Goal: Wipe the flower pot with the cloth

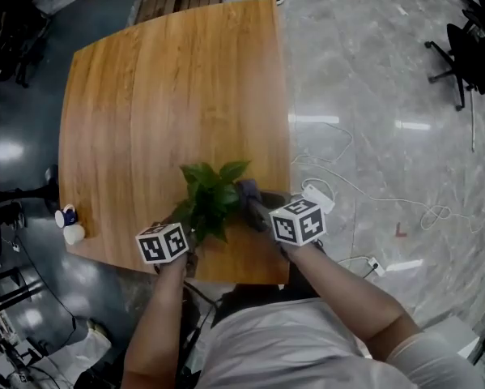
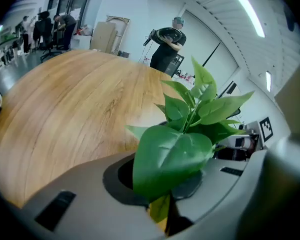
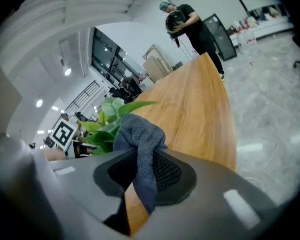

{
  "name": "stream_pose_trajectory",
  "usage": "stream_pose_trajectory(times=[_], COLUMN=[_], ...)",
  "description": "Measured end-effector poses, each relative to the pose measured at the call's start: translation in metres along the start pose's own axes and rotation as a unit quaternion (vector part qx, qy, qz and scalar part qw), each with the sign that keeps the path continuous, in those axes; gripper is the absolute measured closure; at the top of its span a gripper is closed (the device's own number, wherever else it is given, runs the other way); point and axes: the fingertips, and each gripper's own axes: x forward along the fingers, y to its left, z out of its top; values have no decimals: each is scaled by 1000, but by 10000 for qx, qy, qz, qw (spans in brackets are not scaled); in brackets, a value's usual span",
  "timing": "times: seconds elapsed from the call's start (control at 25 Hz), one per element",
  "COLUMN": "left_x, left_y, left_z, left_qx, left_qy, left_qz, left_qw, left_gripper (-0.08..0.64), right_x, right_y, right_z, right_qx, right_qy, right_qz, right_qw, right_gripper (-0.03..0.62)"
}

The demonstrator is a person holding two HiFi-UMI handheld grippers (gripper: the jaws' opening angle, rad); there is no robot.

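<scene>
While the right gripper (image 3: 139,176) clamps the cloth (image 3: 139,129) (beside the plant (image 1: 210,193)), leaves mask the left gripper's (image 2: 165,204) grip.

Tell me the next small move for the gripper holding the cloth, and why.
Probably ease the right gripper, shut on the grey cloth, lower and in under the plant's leaves: the cloth hangs beside the foliage, and the pot is hidden beneath it.
</scene>
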Motion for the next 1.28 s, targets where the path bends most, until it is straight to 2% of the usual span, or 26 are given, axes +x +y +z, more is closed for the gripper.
stream_pose_trajectory(times=[0.12, 0.2, 0.36, 0.6, 0.68, 0.84, 0.96, 1.16, 1.28], left_x=[3, 2, 2, 1, 1, 1, -1, 1, 2], left_y=[5, 6, 6, 20, 21, 23, 21, 22, 18], left_z=[-2, -2, -2, 0, -2, -3, 0, 1, 3], left_qx=[-87, -147, -153, -276, -340, -536, -580, -468, -333], left_qy=[34, 40, -39, -293, -336, -412, -458, -473, -443], left_qz=[39, 43, 61, 90, 115, 178, 211, 232, 308], left_qw=[9999, 9999, 9999, 9991, 9988, 9976, 9970, 9975, 9980], left_gripper=[519, 525, 528, 535, 535, 537, 537, 537, 537], right_x=[18, 25, 37, 82, 76, 36, 29, 64, 61], right_y=[2, 17, 39, 2, 7, 49, 64, 22, 20], right_z=[4, 13, 18, -19, -19, -11, -25, -52, -55], right_qx=[822, 1063, 1255, 1426, 1431, 1382, 1533, 1733, 1880], right_qy=[-27, -80, -208, 58, 79, 39, 105, 158, 246], right_qz=[294, 503, 671, 322, 368, 639, 667, 289, 342], right_qw=[9962, 9930, 9896, 9892, 9890, 9883, 9859, 9843, 9813], right_gripper=[514, 514, 514, 515, 514, 515, 515, 515, 515])
